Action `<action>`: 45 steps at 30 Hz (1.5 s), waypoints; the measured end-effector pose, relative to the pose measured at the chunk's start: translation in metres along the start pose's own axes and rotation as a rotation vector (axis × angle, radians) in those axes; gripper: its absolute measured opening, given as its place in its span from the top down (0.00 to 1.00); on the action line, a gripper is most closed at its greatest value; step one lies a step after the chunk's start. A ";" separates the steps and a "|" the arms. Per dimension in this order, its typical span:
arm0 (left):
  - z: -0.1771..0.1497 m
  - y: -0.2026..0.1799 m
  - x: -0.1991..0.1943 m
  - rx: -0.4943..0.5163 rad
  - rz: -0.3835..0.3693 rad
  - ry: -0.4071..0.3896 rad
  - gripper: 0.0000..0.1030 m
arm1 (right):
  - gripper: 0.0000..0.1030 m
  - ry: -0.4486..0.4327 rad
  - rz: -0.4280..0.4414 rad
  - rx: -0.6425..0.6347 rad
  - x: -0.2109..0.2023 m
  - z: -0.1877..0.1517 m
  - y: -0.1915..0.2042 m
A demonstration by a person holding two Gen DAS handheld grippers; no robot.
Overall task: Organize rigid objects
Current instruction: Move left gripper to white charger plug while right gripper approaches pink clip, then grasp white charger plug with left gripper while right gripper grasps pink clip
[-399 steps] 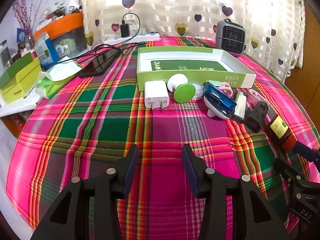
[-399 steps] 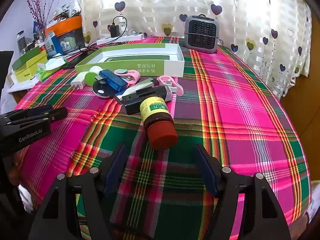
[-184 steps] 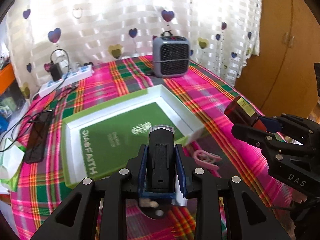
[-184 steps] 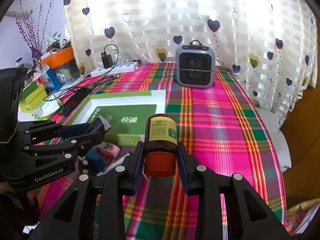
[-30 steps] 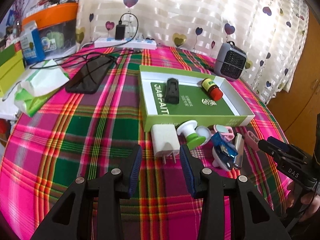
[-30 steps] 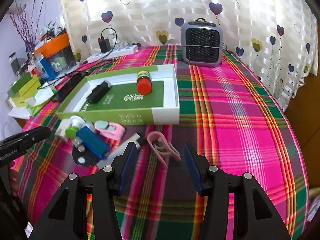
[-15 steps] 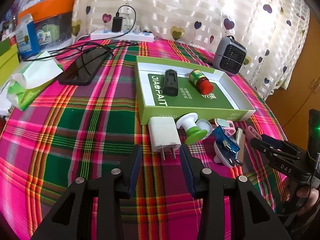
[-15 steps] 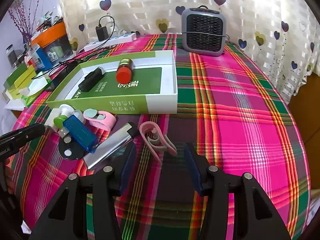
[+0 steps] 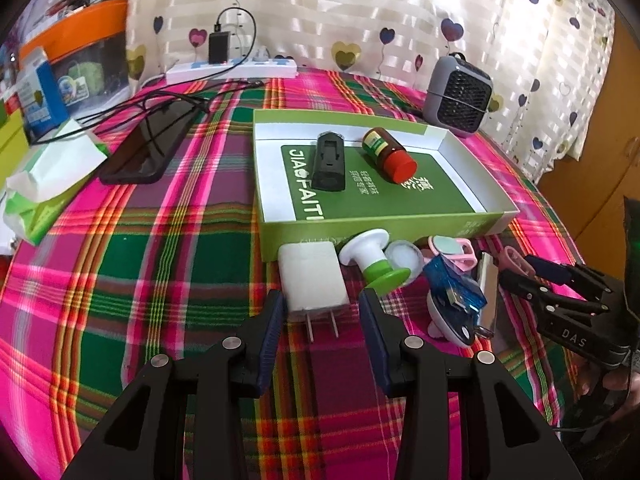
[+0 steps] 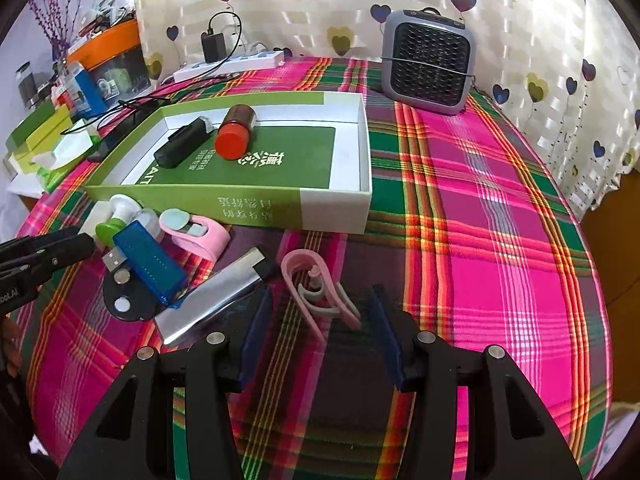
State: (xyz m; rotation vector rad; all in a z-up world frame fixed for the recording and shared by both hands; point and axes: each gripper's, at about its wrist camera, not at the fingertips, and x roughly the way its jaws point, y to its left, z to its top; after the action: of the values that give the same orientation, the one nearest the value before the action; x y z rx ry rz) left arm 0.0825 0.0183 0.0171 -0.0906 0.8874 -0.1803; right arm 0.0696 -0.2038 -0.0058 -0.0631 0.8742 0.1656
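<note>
The green-and-white box (image 9: 472,152) (image 10: 352,200) holds a black device (image 9: 329,162) (image 10: 182,142) and a red-capped bottle (image 9: 389,155) (image 10: 235,132). My left gripper (image 9: 322,314) is open, its tips on either side of the prongs of a white charger (image 9: 313,276). My right gripper (image 10: 318,312) is open around the near end of a pink clip (image 10: 316,292). Next to these lie a green-and-white knob (image 9: 378,264), a blue USB stick (image 10: 146,262), a pink case (image 10: 196,232) and a silver bar (image 10: 212,304).
A grey mini heater (image 10: 428,66) stands behind the box. A phone (image 9: 152,148), cables and a power strip (image 9: 232,70) lie at the back left, with a tissue pack (image 9: 48,176) and boxes at the left edge. The plaid cloth (image 10: 480,220) covers the table.
Both grippers have moved forward and lower: the left now brackets the charger's prongs, the right now brackets the pink clip. Both stay open.
</note>
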 end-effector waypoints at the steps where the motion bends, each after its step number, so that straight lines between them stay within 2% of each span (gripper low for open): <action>1: 0.002 0.000 0.001 0.001 0.005 0.000 0.63 | 0.51 0.000 -0.001 0.002 0.000 0.001 0.000; 13: 0.007 0.003 0.011 -0.006 0.035 0.028 0.63 | 0.51 0.001 -0.013 0.008 0.002 0.003 -0.006; 23: 0.005 0.014 0.008 -0.040 0.044 0.021 0.63 | 0.51 0.001 -0.010 0.011 0.002 0.004 -0.006; 32: 0.013 0.007 0.016 -0.003 0.098 0.032 0.63 | 0.51 0.000 -0.010 0.011 0.002 0.003 -0.007; 45: 0.013 0.009 0.017 -0.004 0.090 0.022 0.64 | 0.51 -0.001 -0.008 0.011 0.002 0.003 -0.008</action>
State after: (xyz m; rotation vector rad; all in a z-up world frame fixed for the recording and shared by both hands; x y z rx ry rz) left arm 0.1039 0.0236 0.0108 -0.0527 0.9116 -0.0956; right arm 0.0745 -0.2106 -0.0054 -0.0561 0.8740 0.1528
